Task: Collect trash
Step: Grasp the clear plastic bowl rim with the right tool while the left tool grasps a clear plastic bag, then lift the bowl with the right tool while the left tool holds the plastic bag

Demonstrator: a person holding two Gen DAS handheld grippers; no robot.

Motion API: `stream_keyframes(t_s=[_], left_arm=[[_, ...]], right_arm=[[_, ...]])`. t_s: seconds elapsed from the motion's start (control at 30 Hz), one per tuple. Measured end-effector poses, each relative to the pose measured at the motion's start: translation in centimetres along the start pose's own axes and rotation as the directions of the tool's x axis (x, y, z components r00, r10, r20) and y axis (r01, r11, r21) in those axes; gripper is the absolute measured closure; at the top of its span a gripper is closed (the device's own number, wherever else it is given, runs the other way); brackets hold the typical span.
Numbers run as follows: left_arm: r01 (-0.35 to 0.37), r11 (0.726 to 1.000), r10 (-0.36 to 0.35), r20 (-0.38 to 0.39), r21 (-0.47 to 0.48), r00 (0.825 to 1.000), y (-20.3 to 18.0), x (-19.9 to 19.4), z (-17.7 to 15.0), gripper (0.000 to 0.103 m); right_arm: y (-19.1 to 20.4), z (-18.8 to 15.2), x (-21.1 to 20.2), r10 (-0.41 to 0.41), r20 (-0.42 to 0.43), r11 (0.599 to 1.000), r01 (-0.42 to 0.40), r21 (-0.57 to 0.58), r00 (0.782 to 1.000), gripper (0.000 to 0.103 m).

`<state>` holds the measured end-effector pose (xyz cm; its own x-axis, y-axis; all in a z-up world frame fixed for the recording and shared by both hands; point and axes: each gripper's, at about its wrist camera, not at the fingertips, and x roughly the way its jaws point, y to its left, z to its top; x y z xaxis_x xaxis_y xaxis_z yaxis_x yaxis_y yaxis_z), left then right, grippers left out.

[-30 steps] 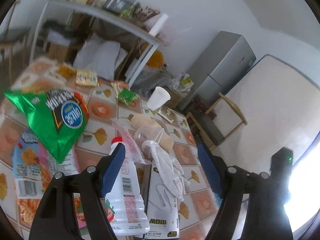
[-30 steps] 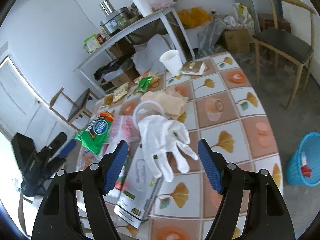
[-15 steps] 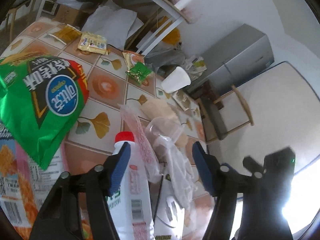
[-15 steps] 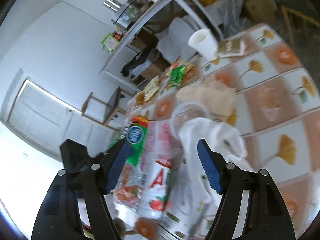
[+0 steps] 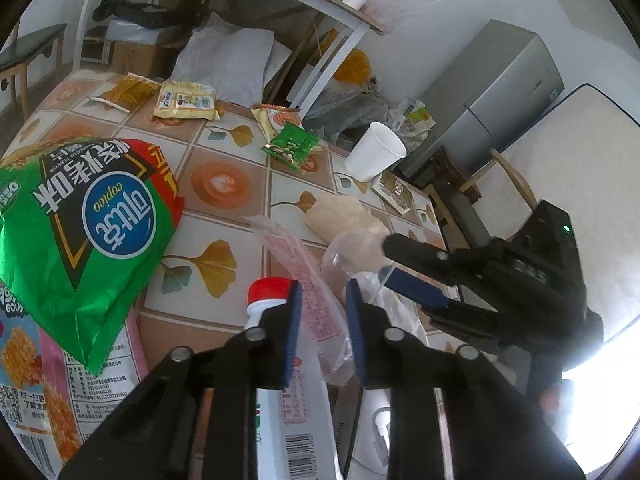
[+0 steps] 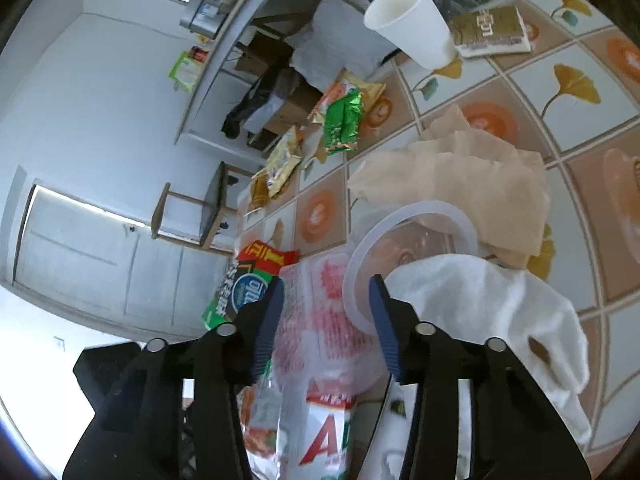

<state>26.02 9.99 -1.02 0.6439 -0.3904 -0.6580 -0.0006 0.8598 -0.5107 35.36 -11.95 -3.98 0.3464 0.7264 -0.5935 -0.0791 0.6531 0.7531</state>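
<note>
Jaws of the left gripper [image 5: 320, 308] are being closed around the clear pink wrapper [image 5: 308, 300] draped over the bottle [image 5: 276, 360]; thin, crinkly, slippery film, best pinched at its free edge.

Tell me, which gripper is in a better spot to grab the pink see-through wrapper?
Probably the left gripper. Its closing jaws already have the pink wrapper between them, near its middle. The right gripper is closing around it too, but wider, beside the plastic cup.
</note>
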Motion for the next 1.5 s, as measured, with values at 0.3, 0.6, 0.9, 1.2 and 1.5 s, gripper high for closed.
stream_keyframes(t_s=[0.3,0.6,0.9,1.2,1.5], left_arm=[[0.012,1.000,-0.013,0.050,0.021,0.999,0.3,-0.8,-0.1,0.100],[0.058,0.997,-0.066,0.172,0.053,0.983,-0.3,-3.5,0.1,0.103],[0.114,0.990,-0.131,0.237,0.085,0.963,-1.1,-5.7,0.4,0.103],[0.144,0.987,-0.138,0.077,-0.067,0.987,1.1,-2.9,1.5,0.074],[0.124,0.942,-0.171,-0.131,-0.312,0.977,4.5,2.8,3.5,0.064]], right_arm=[[-2.0,0.1,0.7,0.120,0.020,0.989,-0.121,0.079,0.993,0.098],[-4.7,0.5,-1.1,0.516,0.126,0.830,-0.531,0.169,0.847,0.098],[-4.2,0.7,-4.6,0.681,0.205,0.687,-0.711,0.153,0.703,0.098],[-2.8,1.2,-7.3,0.739,0.218,0.634,-0.768,0.096,0.637,0.098],[-4.9,0.1,-9.5,0.723,0.240,0.648,-0.757,0.089,0.647,0.098]])
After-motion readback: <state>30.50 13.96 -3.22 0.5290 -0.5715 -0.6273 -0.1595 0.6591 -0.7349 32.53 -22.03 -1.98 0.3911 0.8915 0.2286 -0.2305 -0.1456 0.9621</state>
